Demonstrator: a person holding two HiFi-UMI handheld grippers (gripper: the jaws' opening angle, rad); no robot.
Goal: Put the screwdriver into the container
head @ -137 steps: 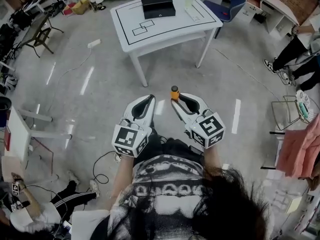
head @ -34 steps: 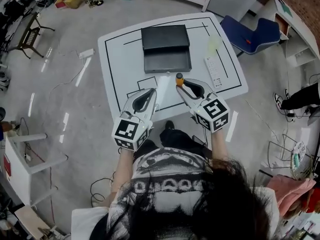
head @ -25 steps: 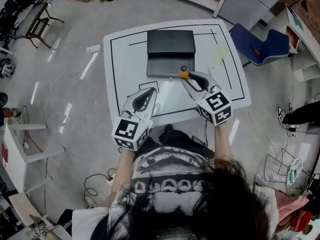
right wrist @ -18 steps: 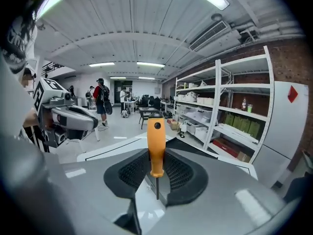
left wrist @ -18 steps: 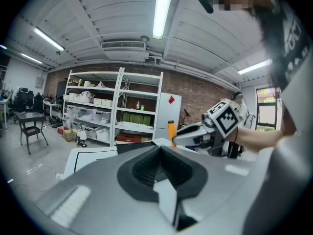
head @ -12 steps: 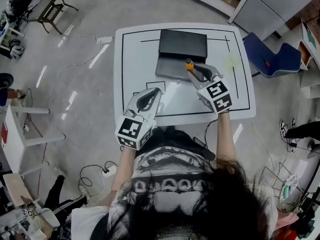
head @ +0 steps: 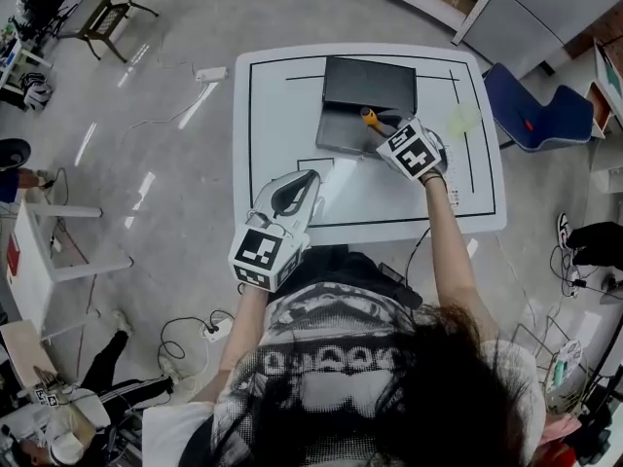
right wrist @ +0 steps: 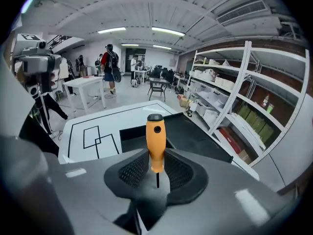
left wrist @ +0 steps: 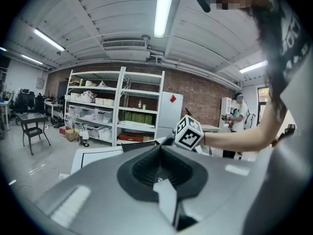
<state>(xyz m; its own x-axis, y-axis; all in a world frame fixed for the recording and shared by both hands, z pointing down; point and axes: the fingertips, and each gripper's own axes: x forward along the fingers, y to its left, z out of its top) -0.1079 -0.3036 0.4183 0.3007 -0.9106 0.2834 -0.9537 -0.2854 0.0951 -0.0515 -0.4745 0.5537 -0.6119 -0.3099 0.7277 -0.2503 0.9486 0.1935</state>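
Observation:
An orange-handled screwdriver (right wrist: 155, 142) stands upright between the pads of my right gripper (right wrist: 156, 166), handle up and thin shaft down. From the head view, the right gripper (head: 380, 125) holds the screwdriver (head: 370, 118) over the open tray of the black container (head: 341, 132), whose lid (head: 370, 81) lies flat behind it. In the right gripper view the black container (right wrist: 128, 132) lies just beyond the jaws. My left gripper (head: 310, 179) hovers over the table's front part, jaws together with nothing in them. The left gripper (left wrist: 159, 150) points toward the right gripper's marker cube (left wrist: 189, 132).
The white table (head: 273, 115) carries black line markings, with small rectangles (right wrist: 97, 137) left of the container. A pale object (head: 465, 120) lies at the table's right side. A blue chair (head: 533, 110) stands to the right, a power strip (head: 209, 74) on the floor to the left. Shelves line the far wall.
The right gripper has carried the screwdriver forward, from in front of the container to over its open tray. The left gripper has stayed near the table's front edge.

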